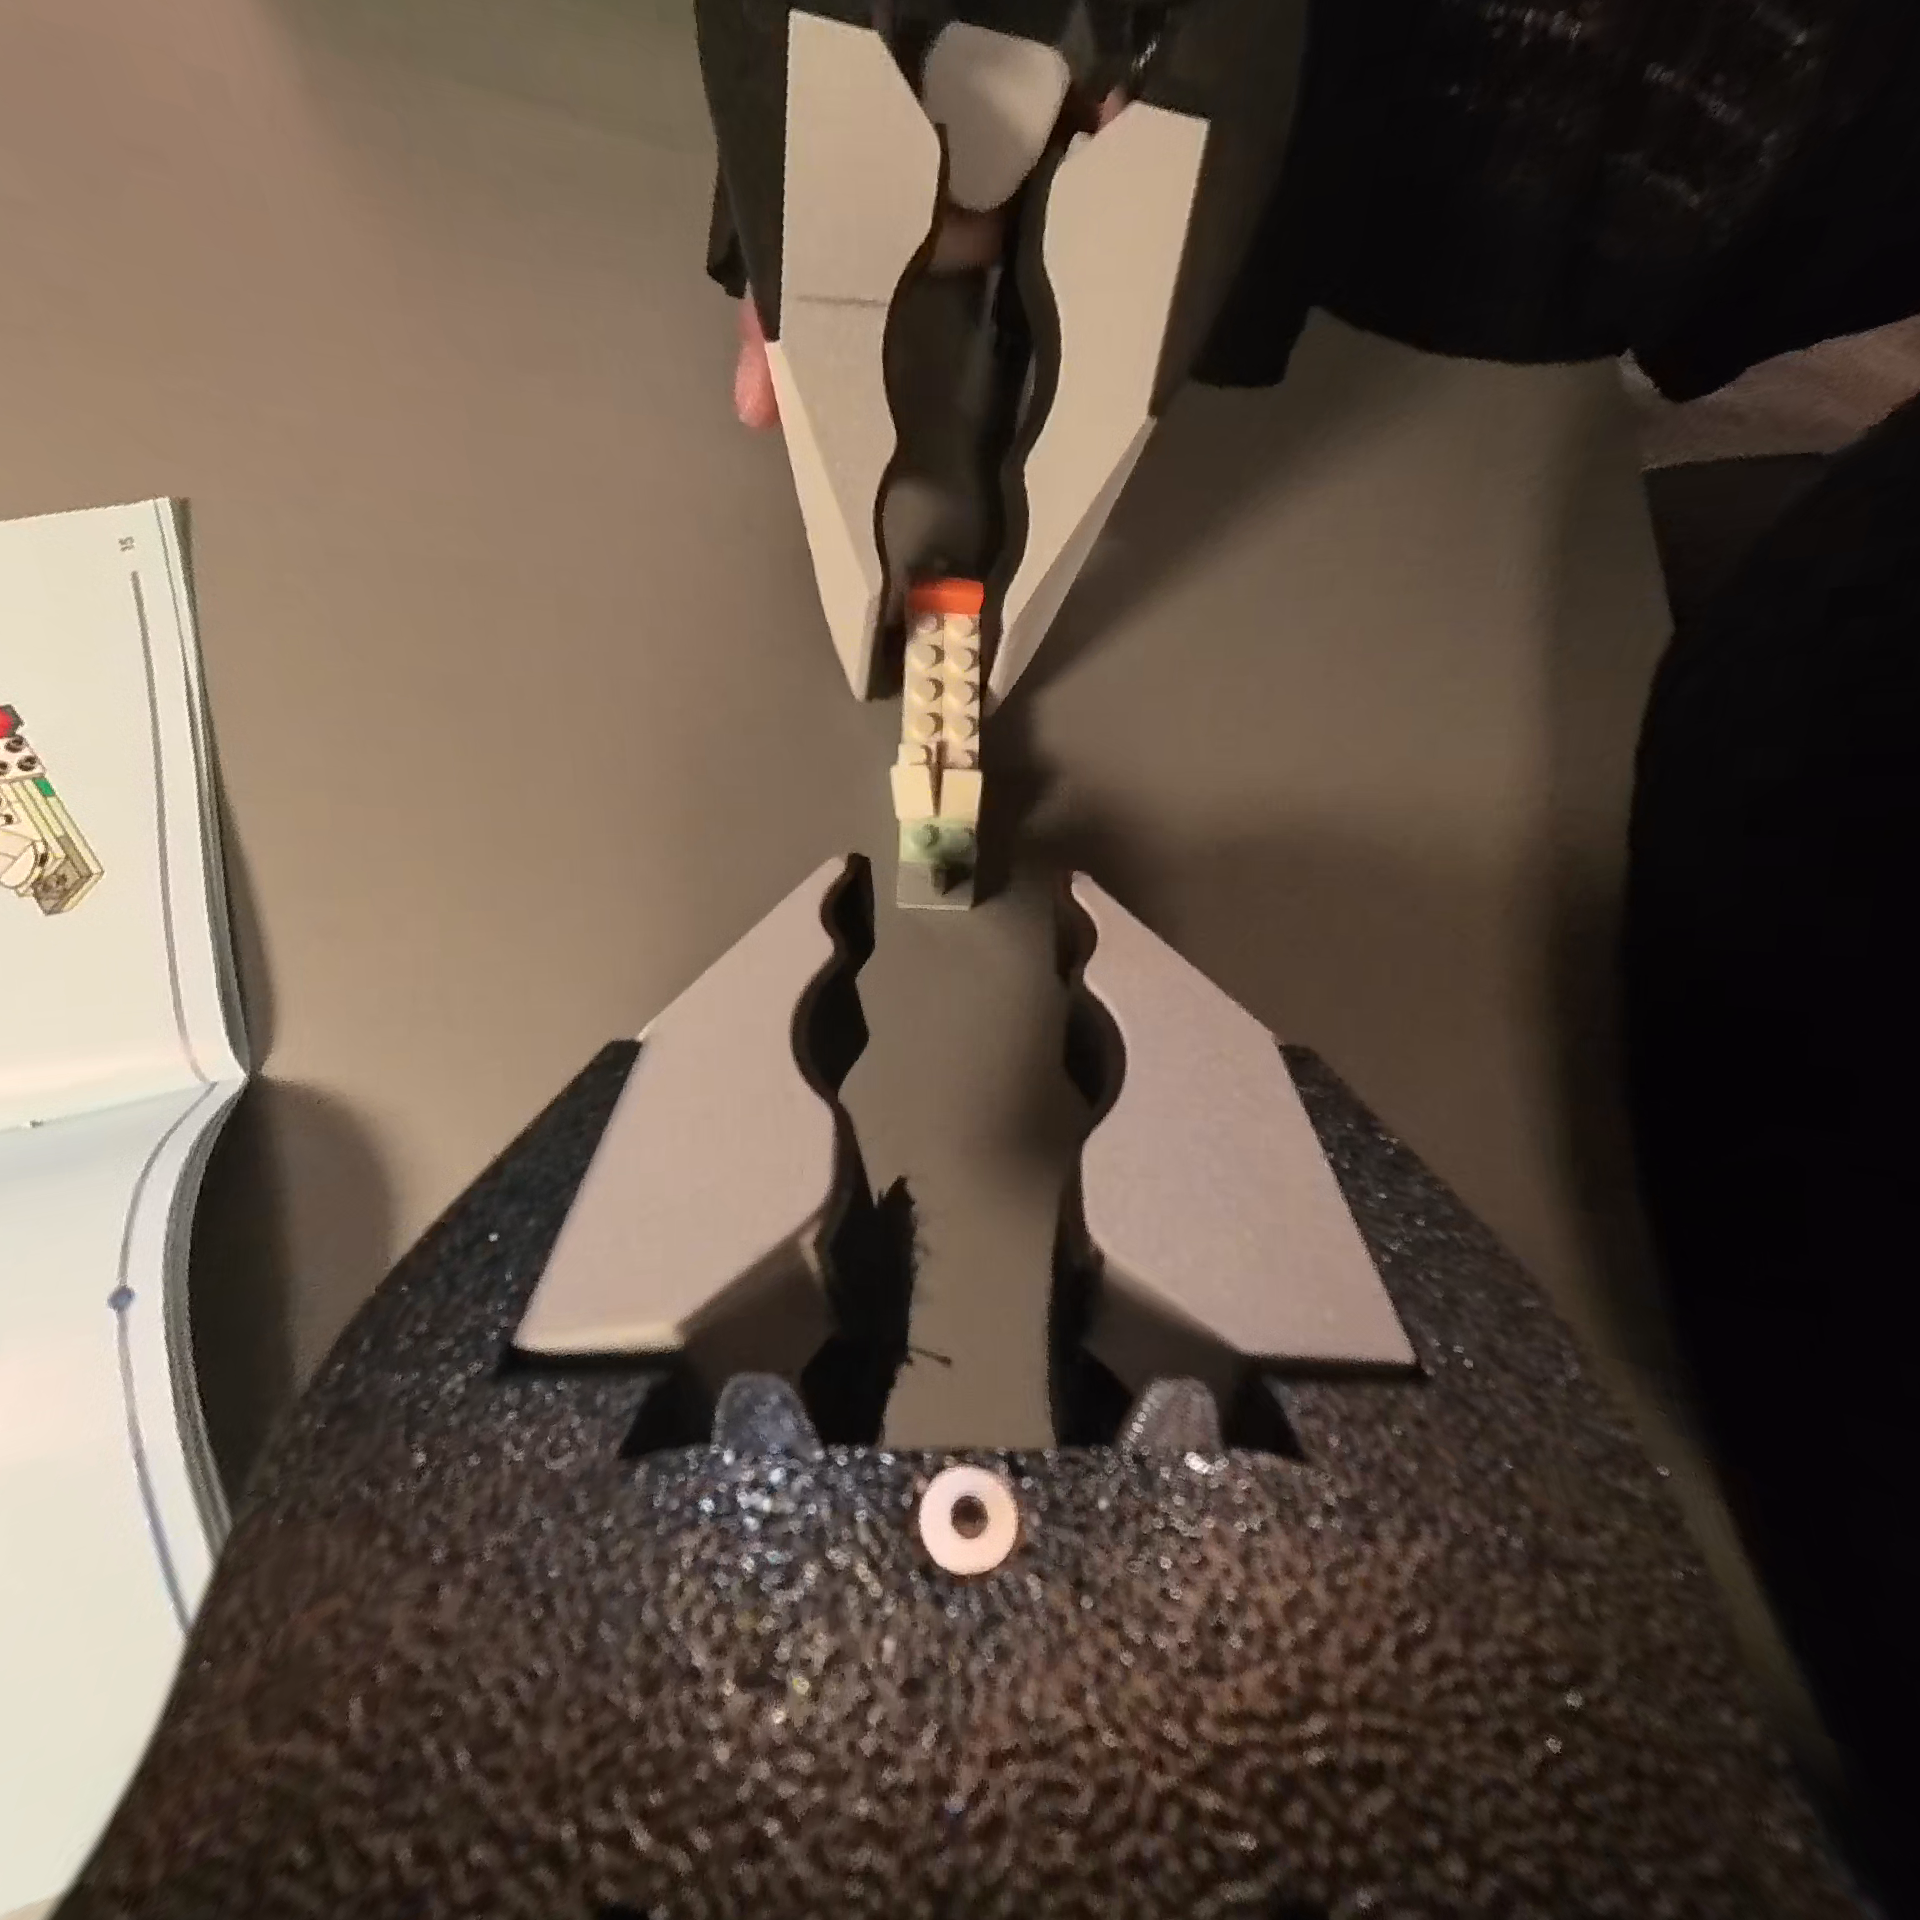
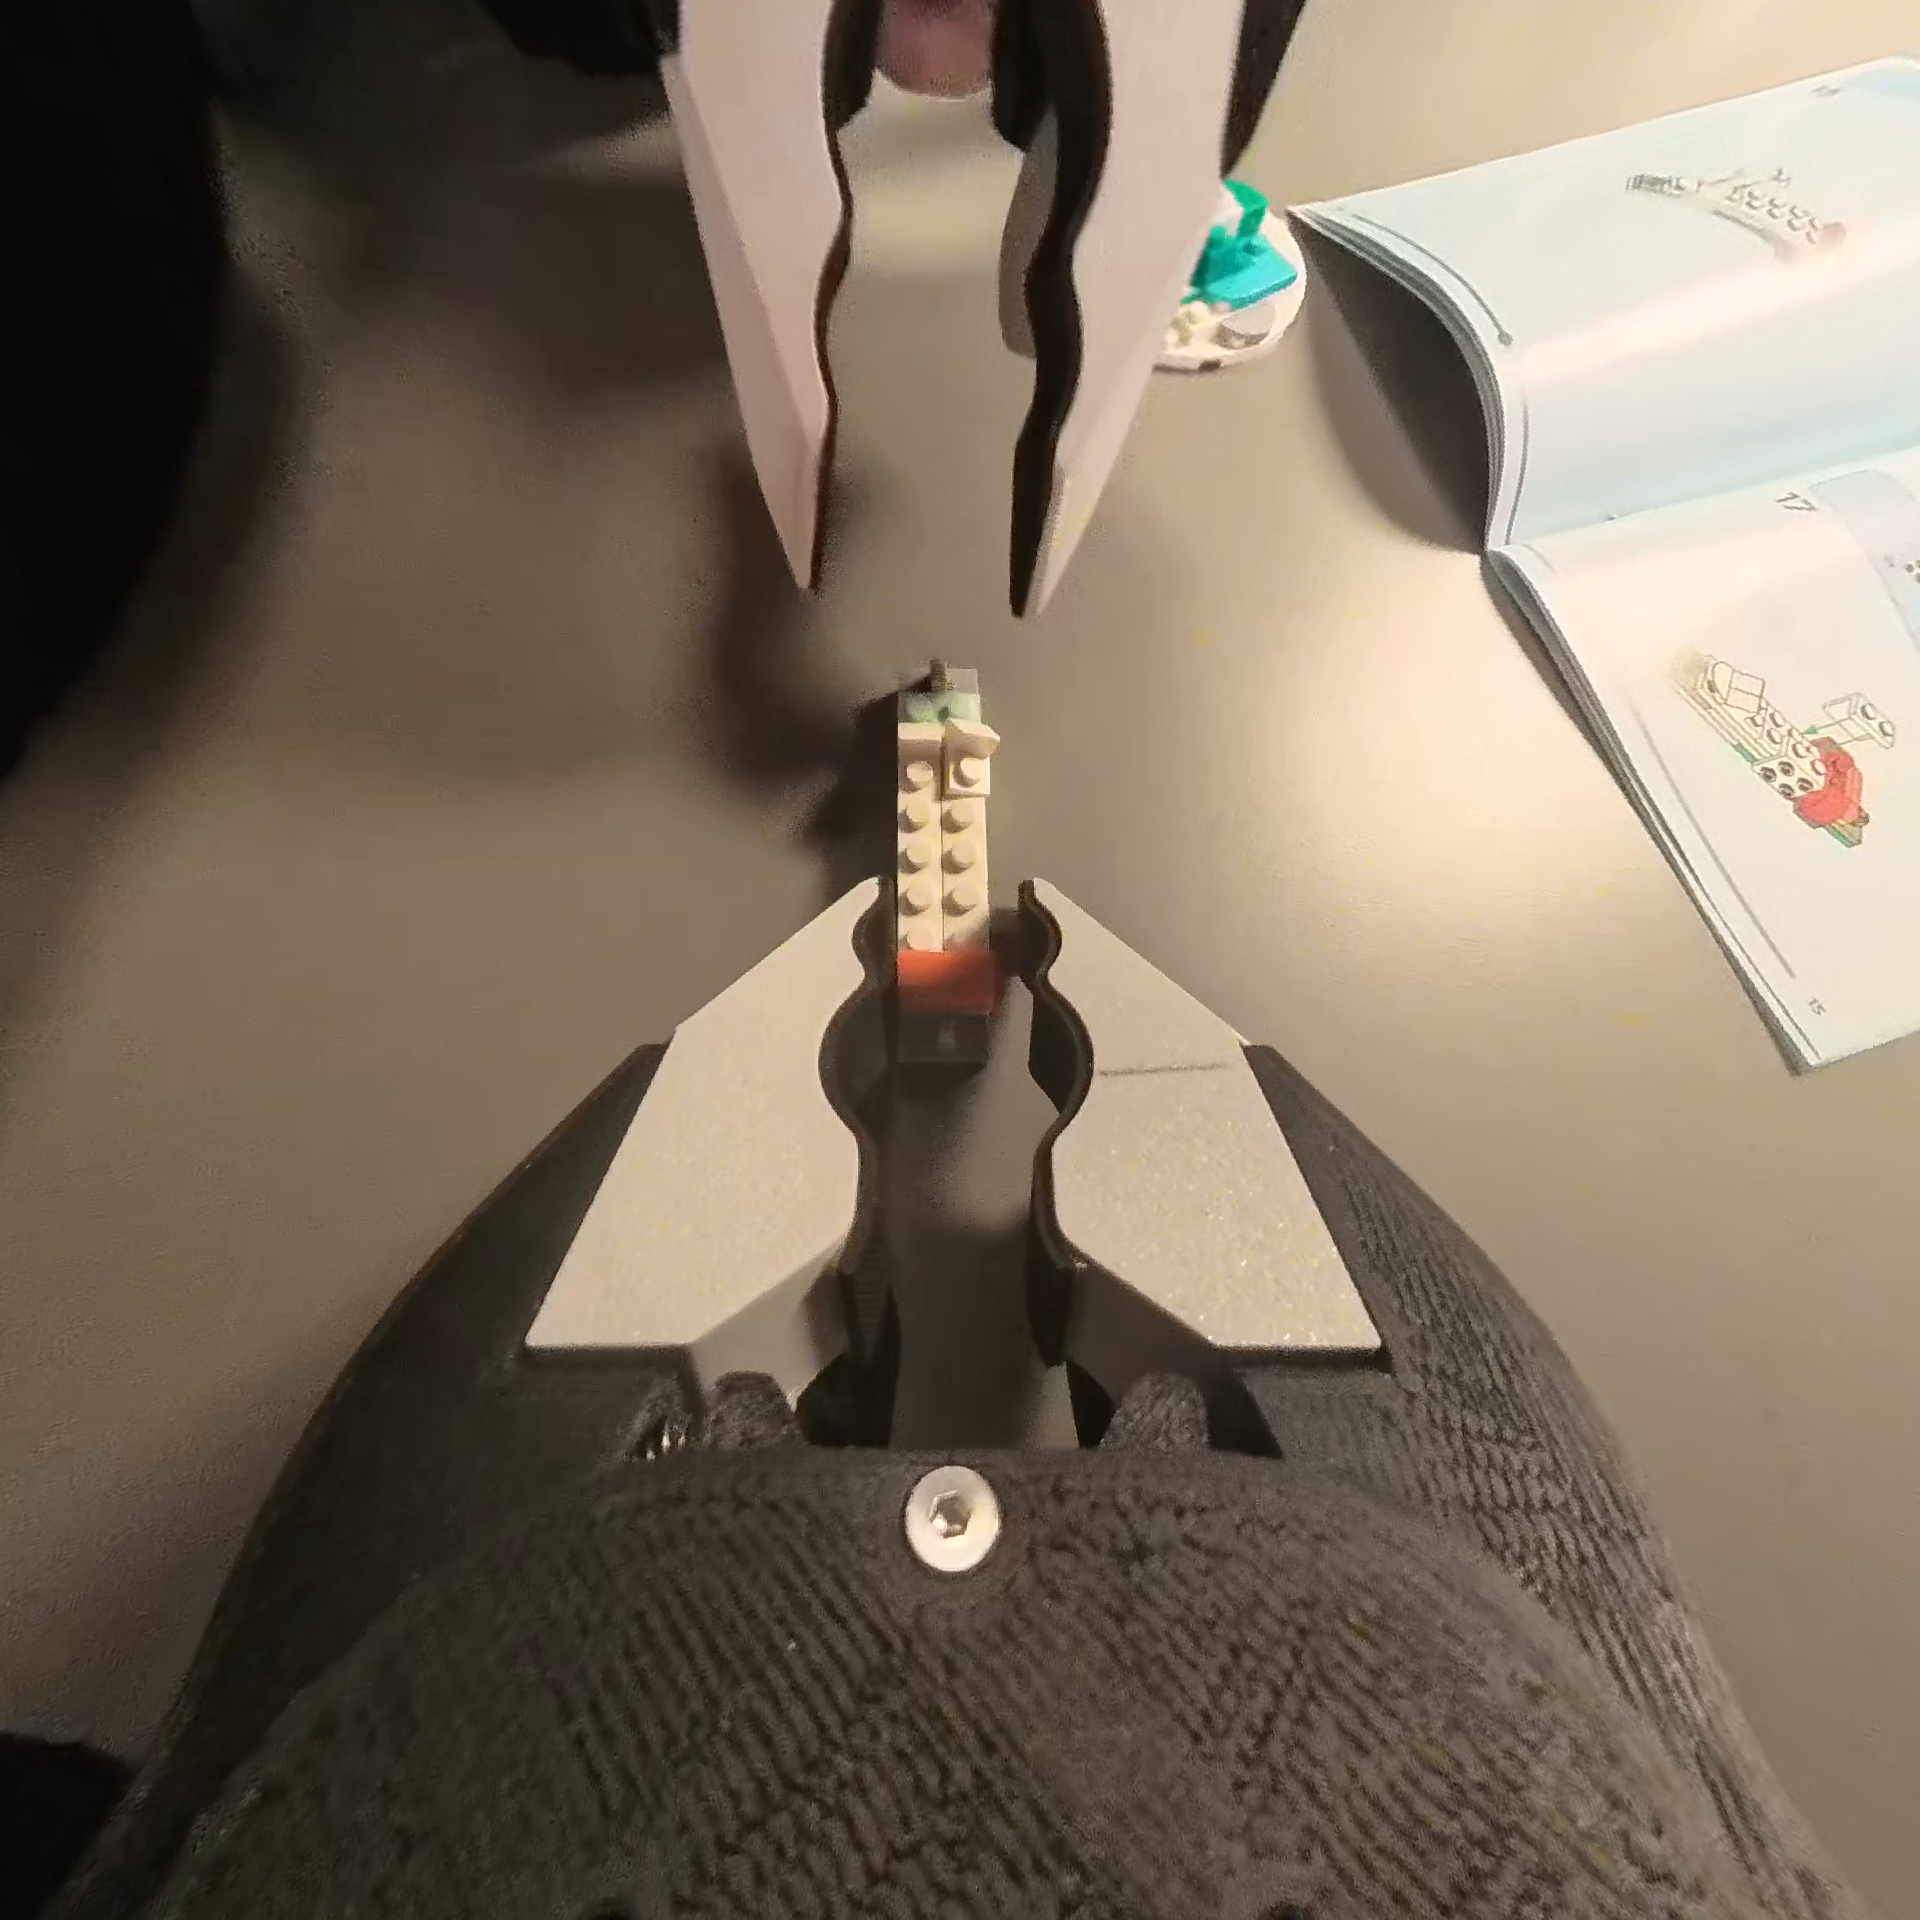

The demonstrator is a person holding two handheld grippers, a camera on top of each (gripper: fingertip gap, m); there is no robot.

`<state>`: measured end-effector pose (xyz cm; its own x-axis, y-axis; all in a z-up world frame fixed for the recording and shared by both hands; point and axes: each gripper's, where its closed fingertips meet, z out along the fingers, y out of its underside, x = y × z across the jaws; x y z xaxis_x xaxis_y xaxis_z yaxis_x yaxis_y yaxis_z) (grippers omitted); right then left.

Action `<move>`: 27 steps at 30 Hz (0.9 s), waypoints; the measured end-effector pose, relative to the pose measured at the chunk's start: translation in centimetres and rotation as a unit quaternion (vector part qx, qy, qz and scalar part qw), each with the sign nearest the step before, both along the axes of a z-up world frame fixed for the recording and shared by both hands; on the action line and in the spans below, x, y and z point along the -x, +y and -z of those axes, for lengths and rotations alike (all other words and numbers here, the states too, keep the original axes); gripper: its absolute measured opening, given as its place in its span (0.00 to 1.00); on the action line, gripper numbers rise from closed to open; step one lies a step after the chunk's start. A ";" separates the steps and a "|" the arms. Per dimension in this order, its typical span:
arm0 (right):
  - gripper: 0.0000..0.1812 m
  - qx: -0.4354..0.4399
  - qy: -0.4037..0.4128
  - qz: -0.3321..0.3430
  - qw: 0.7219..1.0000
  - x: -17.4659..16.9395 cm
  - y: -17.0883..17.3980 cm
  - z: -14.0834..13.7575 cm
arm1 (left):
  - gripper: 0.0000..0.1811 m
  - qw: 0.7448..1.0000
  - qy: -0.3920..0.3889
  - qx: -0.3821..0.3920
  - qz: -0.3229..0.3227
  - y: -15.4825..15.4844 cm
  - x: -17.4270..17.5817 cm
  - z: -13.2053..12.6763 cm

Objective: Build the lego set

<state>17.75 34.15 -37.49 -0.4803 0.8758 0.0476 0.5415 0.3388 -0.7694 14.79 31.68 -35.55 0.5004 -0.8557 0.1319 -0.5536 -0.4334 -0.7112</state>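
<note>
In the left wrist view, the left gripper [image 1: 961, 883] has its grey wedge-shaped fingers with wavy black inner pads spread apart, nothing between them, above the matte grey-brown table [image 1: 436, 416]. Facing it from the far side, the right gripper [image 1: 940, 681] pinches the lego assembly [image 1: 940, 743], a narrow strip of studded cream bricks with an orange piece at the gripped end and a pale green and grey piece at the free end, which points at the left gripper's tips without touching them. An open instruction booklet [image 1: 94, 831] lies at the left edge. In the right wrist view, the right gripper [image 2: 956, 914] is closed on the orange end of the lego assembly [image 2: 943, 831], the strip reaching away over the table [image 2: 416, 727]. The left gripper [image 2: 914, 608] hangs open at the far side, just beyond the strip's tip. Far right lie the instruction booklet [image 2: 1662, 468], glossy and curled at its spine, and a small teal and white lego build [image 2: 1242, 286].
</note>
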 end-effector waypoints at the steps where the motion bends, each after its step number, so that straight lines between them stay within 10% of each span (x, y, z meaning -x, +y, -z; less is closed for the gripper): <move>1: 0.12 0.002 -0.001 0.000 1.000 0.0 0.0 0.0 | 0.18 1.000 -0.005 -0.003 -0.002 -0.1 -0.1 -0.1; 13: 0.09 0.017 0.011 0.013 1.000 0.8 -0.4 -1.1 | 0.40 0.971 0.019 -0.238 -0.018 1.6 -0.8 -1.4; 27: 0.08 0.019 0.042 0.061 0.997 1.8 0.2 -3.7 | 0.16 0.824 0.272 -0.498 0.013 2.9 1.2 -1.5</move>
